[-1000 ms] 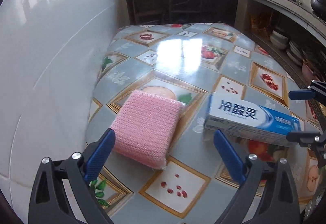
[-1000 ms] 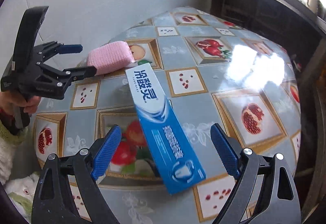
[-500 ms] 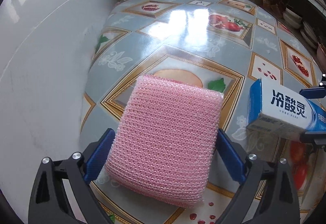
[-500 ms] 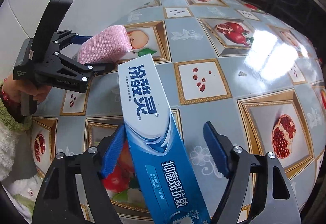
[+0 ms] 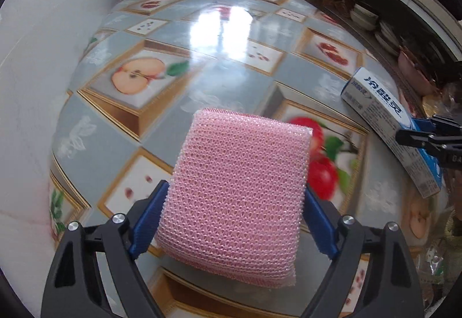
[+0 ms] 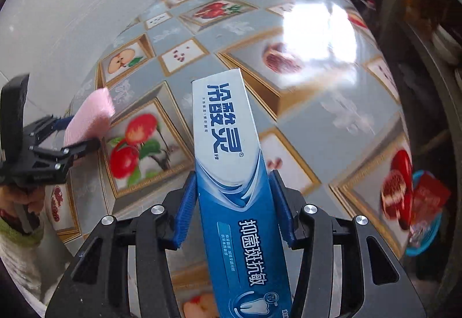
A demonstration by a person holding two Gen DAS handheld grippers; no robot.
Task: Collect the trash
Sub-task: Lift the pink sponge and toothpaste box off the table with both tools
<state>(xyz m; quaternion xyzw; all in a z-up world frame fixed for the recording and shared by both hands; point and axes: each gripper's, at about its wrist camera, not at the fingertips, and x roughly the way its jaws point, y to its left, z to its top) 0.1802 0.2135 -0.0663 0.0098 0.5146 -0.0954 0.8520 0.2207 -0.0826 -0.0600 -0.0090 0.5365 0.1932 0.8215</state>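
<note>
Both pieces of trash gripped, nothing binned yet

Above the fruit-patterned tabletop (image 5: pixel 219 81), my left gripper (image 5: pixel 234 219) has closed its fingers onto the pink scrubbing pad (image 5: pixel 239 196); my right gripper (image 6: pixel 234 208) has just clamped the toothpaste box (image 6: pixel 231 162). Carrying both to the blue basket (image 6: pixel 427 234) at far right seems left.

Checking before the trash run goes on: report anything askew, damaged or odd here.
Nothing looks spilled or damaged. The pink scrub sponge sits between the left gripper pads, the toothpaste box between the right gripper pads, whose jaws have just been closing. Both look intact, so odd as trash.
</note>
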